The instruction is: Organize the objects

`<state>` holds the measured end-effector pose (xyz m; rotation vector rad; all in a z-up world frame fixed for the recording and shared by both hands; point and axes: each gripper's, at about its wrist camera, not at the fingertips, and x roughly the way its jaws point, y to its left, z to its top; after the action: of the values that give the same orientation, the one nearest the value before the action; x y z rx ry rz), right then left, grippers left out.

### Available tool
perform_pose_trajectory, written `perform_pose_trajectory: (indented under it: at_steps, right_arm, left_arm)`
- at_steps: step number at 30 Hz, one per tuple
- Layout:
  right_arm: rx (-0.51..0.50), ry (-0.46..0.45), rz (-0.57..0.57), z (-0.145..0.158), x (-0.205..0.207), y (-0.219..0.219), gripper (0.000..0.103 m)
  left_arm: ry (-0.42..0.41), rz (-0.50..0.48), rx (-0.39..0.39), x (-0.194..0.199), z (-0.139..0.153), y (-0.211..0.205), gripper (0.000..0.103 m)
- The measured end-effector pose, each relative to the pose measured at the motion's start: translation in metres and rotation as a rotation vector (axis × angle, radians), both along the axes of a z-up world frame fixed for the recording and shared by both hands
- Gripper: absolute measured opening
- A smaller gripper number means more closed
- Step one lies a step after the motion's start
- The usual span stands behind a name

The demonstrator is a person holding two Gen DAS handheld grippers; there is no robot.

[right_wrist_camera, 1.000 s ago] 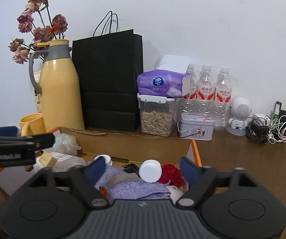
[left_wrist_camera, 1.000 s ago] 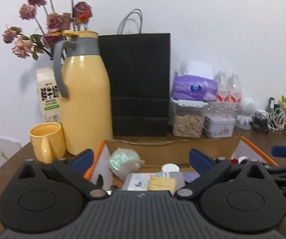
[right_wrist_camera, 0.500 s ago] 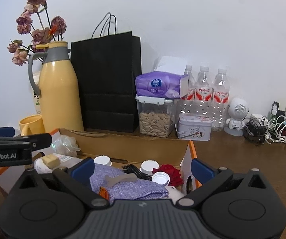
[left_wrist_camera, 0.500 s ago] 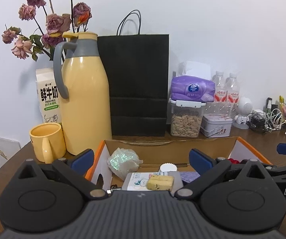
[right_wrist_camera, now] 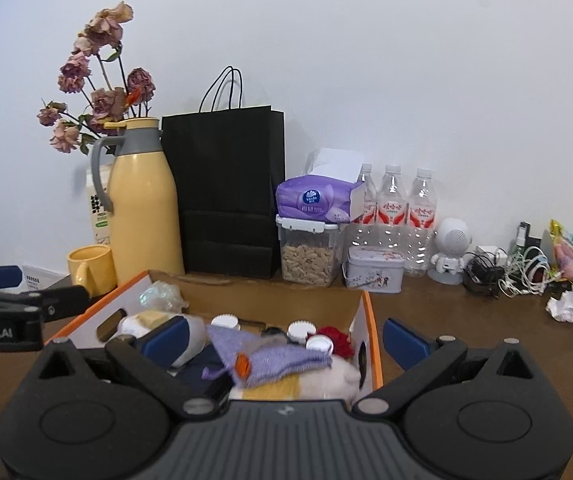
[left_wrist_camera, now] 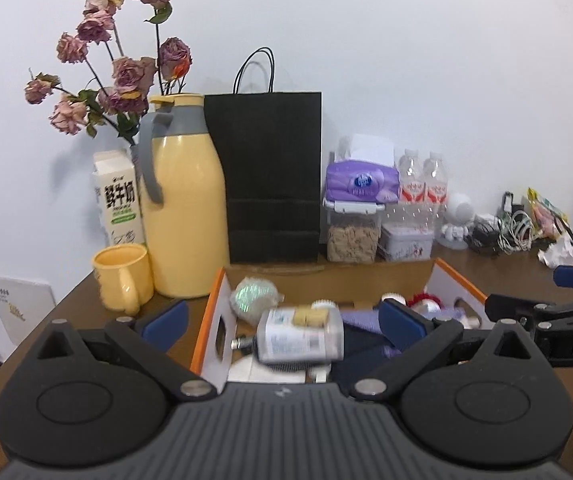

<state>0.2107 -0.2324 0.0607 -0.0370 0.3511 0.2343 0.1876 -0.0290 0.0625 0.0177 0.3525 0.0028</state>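
Both claws stand wide apart and grip nothing. The left claw (left_wrist_camera: 282,320) hangs above the near end of the cardboard box (left_wrist_camera: 326,280), one blue pad outside the left orange-edged wall and the other over the contents. The right claw (right_wrist_camera: 286,340) hangs over the same box (right_wrist_camera: 270,300) from the other side, its right pad just outside the right wall.

The box stands on the brown tabletop (right_wrist_camera: 486,340), and the task's things lie inside it. In the left wrist view a white plastic bottle (left_wrist_camera: 300,338) lies on its side with a small yellowish block (left_wrist_camera: 310,317) on top, and a crumpled clear wrapper (left_wrist_camera: 252,296) lies near the back left corner. In the right wrist view a purple knitted cloth (right_wrist_camera: 270,356) lies on top of the pile, beside several white caps (right_wrist_camera: 298,330) and something red (right_wrist_camera: 336,338); this part is blurred, so I cannot say what the red thing is.

Behind the box stand a yellow thermos jug (left_wrist_camera: 184,208), a yellow mug (left_wrist_camera: 122,276) and a black paper bag (left_wrist_camera: 272,176)
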Motion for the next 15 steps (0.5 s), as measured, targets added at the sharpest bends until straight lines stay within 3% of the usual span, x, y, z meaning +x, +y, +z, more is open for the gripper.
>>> perform_pose_trajectory:
  at_steps: [15]
  right_arm:
    - [-0.021, 0.103, 0.014, -0.019, -0.089, 0.003, 0.103]
  left_arm:
    - [0.136, 0.052, -0.015, -0.085, -0.023, 0.018, 0.103]
